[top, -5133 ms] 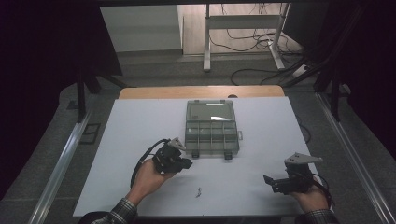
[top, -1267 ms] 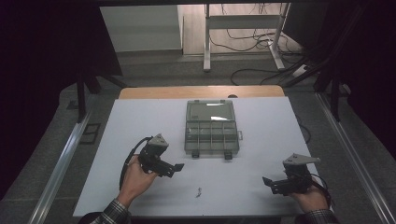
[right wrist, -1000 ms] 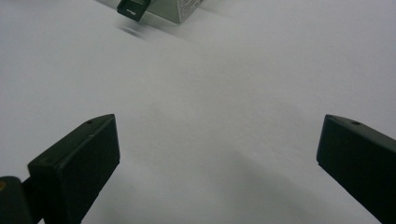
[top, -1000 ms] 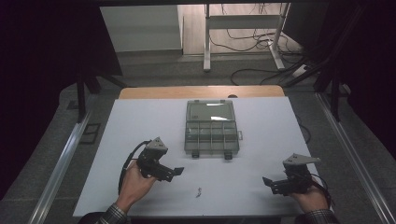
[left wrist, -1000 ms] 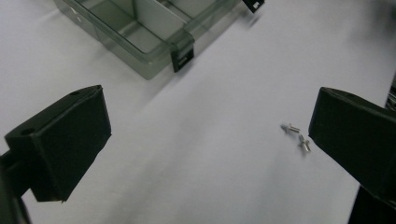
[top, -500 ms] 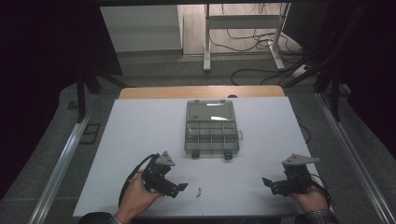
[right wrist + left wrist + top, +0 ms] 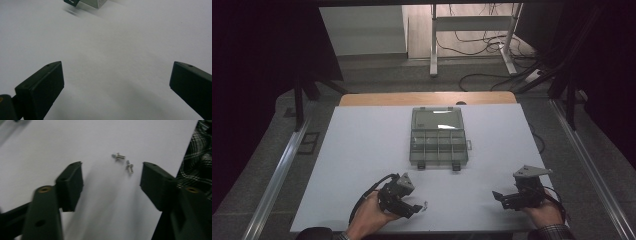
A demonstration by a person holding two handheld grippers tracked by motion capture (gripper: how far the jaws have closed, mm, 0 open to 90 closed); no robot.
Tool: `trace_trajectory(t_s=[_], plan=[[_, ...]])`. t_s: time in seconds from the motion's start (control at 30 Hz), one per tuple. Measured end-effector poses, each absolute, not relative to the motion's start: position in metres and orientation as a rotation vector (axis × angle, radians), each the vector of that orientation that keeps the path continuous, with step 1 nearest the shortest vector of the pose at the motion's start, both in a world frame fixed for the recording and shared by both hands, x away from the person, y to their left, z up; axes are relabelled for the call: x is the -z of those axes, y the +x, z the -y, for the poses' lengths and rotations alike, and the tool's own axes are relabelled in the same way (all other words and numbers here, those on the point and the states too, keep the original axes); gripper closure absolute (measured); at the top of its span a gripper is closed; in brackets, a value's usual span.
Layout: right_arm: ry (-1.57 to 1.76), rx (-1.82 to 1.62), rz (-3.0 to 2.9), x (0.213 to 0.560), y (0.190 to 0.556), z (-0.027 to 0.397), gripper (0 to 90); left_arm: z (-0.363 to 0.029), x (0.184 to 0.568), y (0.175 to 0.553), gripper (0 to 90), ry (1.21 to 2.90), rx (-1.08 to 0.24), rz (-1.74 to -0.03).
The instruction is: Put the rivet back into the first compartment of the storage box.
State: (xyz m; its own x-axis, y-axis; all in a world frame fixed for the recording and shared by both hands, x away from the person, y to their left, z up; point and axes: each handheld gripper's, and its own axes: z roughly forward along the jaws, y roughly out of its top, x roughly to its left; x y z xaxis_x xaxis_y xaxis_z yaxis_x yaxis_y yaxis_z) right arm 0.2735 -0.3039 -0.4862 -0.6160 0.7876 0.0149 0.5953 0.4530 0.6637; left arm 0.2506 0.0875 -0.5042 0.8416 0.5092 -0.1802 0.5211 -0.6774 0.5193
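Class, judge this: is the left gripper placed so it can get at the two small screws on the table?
Probably yes. The left gripper is open, the screws lie just past its jaws, and nothing sits between.

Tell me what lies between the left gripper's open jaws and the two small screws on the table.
Only bare white table: in the left gripper view, the left gripper is open and the two screws lie just ahead, untouched.

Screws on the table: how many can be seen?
2. One screw lies ahead between the left gripper's open jaws; the other screw lies beside it, nearer the right-hand jaw.
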Motion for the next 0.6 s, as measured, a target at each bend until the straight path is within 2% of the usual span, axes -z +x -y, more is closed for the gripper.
trace_trajectory(t_s=[0.23, 0.6], plan=[[1.176, -0.917, -2.420, 0.487, 0.274, 0.303, 0.0, -0.071, 0.509, 0.250, 62.0, 2.466, 0.086, -0.701], [1.174, -0.908, -2.431, 0.488, 0.274, 0.303, 0.0, -0.059, 0.514, 0.250, 73.9, 2.550, 0.060, -0.653]])
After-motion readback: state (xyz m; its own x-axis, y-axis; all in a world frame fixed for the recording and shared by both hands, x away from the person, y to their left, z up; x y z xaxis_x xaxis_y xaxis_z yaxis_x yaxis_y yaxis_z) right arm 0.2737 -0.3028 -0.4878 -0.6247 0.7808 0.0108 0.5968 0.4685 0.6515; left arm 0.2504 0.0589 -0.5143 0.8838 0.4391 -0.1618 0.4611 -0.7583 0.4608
